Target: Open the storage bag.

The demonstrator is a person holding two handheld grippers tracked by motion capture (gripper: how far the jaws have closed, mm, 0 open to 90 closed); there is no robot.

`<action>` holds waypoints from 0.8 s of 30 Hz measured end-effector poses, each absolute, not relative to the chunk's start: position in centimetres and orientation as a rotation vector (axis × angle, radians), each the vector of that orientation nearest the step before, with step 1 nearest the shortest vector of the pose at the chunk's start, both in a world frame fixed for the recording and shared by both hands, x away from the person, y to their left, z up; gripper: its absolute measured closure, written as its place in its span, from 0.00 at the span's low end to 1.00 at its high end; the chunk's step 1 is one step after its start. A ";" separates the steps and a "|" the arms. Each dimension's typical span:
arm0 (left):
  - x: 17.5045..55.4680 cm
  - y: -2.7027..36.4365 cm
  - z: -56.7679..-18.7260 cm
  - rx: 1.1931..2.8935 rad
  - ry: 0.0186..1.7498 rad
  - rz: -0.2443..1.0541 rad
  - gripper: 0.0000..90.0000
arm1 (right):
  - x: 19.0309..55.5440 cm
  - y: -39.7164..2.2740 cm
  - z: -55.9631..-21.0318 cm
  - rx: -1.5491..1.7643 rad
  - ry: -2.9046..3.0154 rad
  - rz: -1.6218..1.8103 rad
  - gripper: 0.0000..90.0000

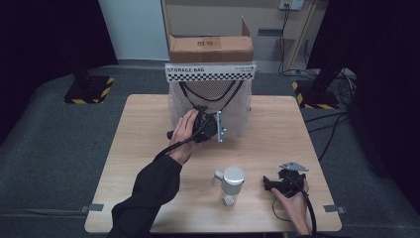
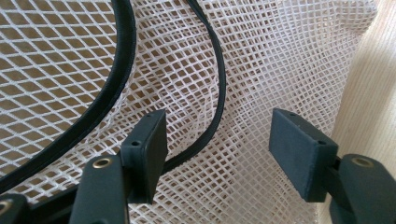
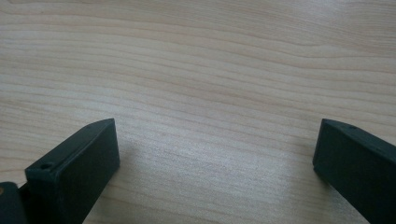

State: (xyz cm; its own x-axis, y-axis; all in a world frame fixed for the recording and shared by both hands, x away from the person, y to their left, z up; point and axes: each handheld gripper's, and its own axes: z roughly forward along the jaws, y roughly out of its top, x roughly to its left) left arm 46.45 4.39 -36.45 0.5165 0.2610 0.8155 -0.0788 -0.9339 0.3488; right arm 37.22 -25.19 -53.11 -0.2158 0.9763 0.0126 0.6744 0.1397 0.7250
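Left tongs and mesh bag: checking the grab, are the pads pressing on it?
Apart: the left gripper view shows mesh bag behind the open left tongs, unpinched.

The mesh bag [image 1: 233, 106] is showing white netting in a diamond grid, with black cord [image 2: 215, 84] looping across it. Its header card [image 1: 210, 72] is carrying black letters on white above a black-and-white checked strip. The table [image 1: 277, 134] is showing pale wood with fine grain lines. The left gripper [image 1: 208, 128] and right gripper [image 1: 283, 182] are looking black, each with a grey plate. The cup [image 1: 232, 179] is gleaming silver-grey. The box [image 1: 210, 48] is showing plain brown cardboard. The floor blocks [image 1: 89, 90] are wearing yellow-and-black stripes.
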 end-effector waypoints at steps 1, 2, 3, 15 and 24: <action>46.6 4.3 -36.5 2.424 0.154 1.384 0.43 | 37.2 -25.2 -53.1 1.581 1.953 0.851 0.00; 46.6 4.3 -36.6 2.425 0.150 1.386 0.44 | 37.2 -25.2 -53.1 1.581 1.953 0.851 0.00; 46.6 4.3 -36.6 2.425 0.150 1.386 0.45 | 37.2 -25.2 -53.1 1.581 1.953 0.851 0.00; 47.4 3.7 -37.5 2.463 0.116 1.455 0.58 | 37.2 -25.2 -53.1 1.578 1.954 0.851 0.00; 47.5 3.4 -37.7 2.475 0.158 1.446 0.72 | 37.2 -25.2 -53.1 1.578 1.954 0.851 0.00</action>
State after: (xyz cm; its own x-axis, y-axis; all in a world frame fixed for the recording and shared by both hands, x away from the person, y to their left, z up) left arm 47.55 3.37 -37.68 0.4962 0.2275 0.8379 -0.0417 -0.9577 0.2848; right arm 37.22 -25.19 -53.11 -0.2158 0.9764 0.0125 0.6744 0.1398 0.7250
